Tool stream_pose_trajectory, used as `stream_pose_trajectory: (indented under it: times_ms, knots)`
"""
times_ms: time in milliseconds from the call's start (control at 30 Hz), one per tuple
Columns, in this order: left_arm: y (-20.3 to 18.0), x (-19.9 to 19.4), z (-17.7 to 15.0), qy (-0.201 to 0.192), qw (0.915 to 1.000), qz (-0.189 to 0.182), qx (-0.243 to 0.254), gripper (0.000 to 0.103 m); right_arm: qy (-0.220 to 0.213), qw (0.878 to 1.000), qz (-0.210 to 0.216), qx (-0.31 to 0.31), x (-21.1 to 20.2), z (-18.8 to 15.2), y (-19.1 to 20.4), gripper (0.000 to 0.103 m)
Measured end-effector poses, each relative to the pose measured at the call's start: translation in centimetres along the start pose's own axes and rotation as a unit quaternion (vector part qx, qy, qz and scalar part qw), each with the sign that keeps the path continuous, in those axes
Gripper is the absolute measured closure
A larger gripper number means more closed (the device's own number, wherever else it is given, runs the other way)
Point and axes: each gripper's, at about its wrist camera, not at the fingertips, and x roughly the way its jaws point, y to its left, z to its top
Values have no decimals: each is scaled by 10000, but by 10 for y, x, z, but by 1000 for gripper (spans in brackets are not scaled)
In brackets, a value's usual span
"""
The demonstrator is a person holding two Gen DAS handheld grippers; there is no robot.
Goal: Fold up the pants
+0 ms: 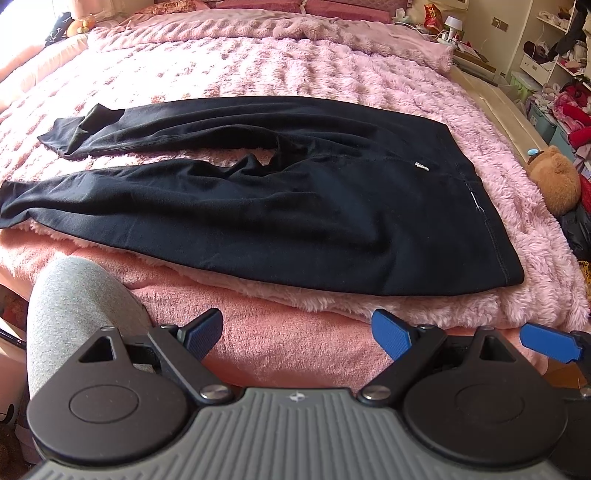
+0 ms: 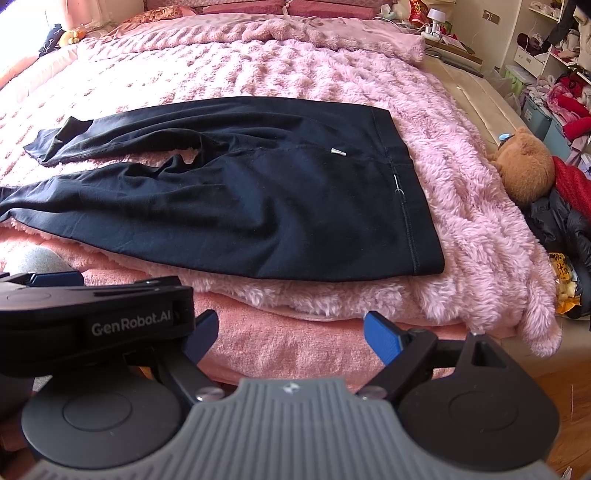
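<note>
Black pants [image 1: 295,206] lie flat on a fluffy pink blanket [image 1: 258,66] on the bed, waistband to the right, both legs spread out to the left. They show the same way in the right wrist view [image 2: 258,199]. My left gripper [image 1: 297,338] is open and empty, held short of the bed's near edge, apart from the pants. My right gripper [image 2: 290,338] is open and empty too, just right of the left one; one of its blue fingers [image 1: 550,341] shows in the left wrist view. The left gripper's body [image 2: 96,317] fills the lower left of the right wrist view.
A brown teddy bear [image 2: 524,166] and dark clothes [image 2: 561,225] lie at the bed's right side. Cluttered shelves and bins [image 2: 554,74] stand at the far right. Pillows [image 2: 236,7] line the headboard. A grey-clad knee [image 1: 70,314] is at the lower left.
</note>
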Motion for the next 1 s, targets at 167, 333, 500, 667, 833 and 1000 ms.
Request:
stream_pose_trajectory:
  times_ms: [167,333,500,667,833,1000]
  knots:
    - [2,1,1,-1,10000,3,-17,0,1,10000,4,-5,0,0,1,21]
    - [5,0,1,-23,10000,-36,-38,0,-12,10000,24,-25,1,1,3,21]
    - [10,0,3,62,9997,-190,-135,0,-35,10000,44,-43,1,3,4,21]
    - [18,-4,7,-27,9997,-173,-176,0,-153,9998,92,14,-2,4,3,21]
    - [36,-12,14,-206,9987,-221,-406,0,-319,9993,151,87,-5,10,-1,21]
    - [94,-30,30,-800,9922,-256,-919,0,-739,9971,201,-29,-3,13,-14,21]
